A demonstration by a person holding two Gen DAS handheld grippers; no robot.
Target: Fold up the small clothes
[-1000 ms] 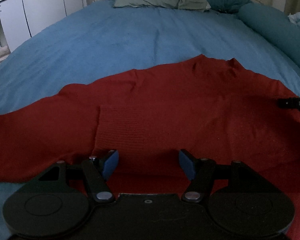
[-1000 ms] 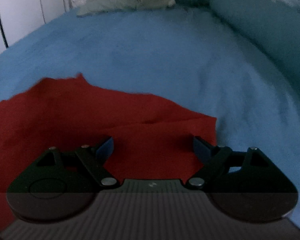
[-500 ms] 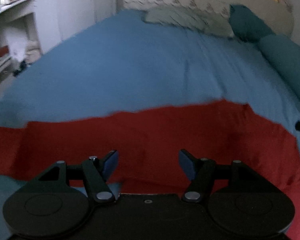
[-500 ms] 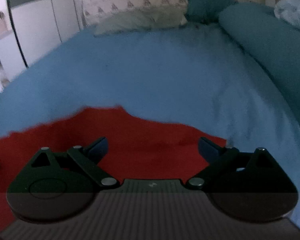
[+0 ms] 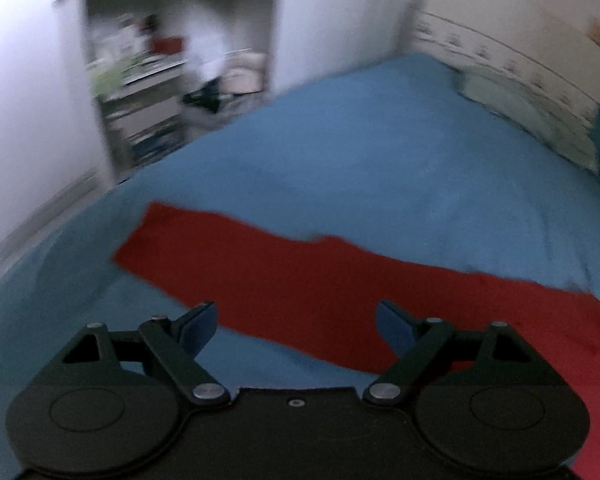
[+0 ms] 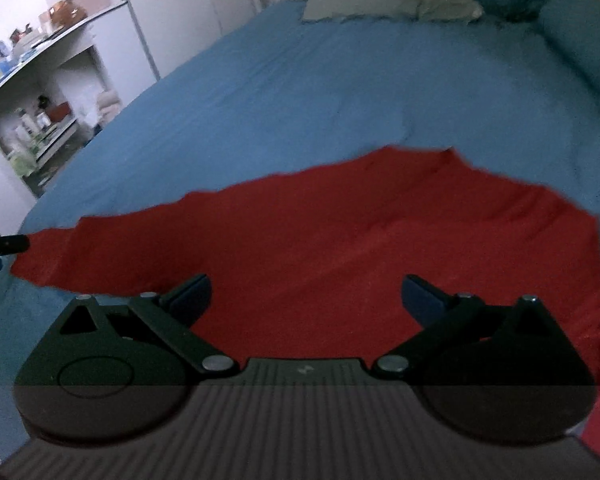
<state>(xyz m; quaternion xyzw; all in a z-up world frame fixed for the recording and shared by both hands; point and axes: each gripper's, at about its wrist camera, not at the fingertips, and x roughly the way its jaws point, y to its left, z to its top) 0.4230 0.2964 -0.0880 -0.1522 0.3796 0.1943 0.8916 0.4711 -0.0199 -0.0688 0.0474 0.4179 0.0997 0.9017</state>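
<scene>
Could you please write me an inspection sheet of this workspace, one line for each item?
Surface: blue bedspread, mostly bare.
Job's things: red garment lying spread out on the bedspread, its long sleeve stretched out flat; not yet folded.
Clutter: pale pillow and teal bolster at the head of the bed.
Grippers: left gripper jaws opening, nothing between them, above the sleeve; right gripper open and empty, above the garment's body.
Cables: nothing seen.
Surroundings: white shelves crowded with small items beside the bed; the left wrist view is blurred, so details there cannot be read.
</scene>
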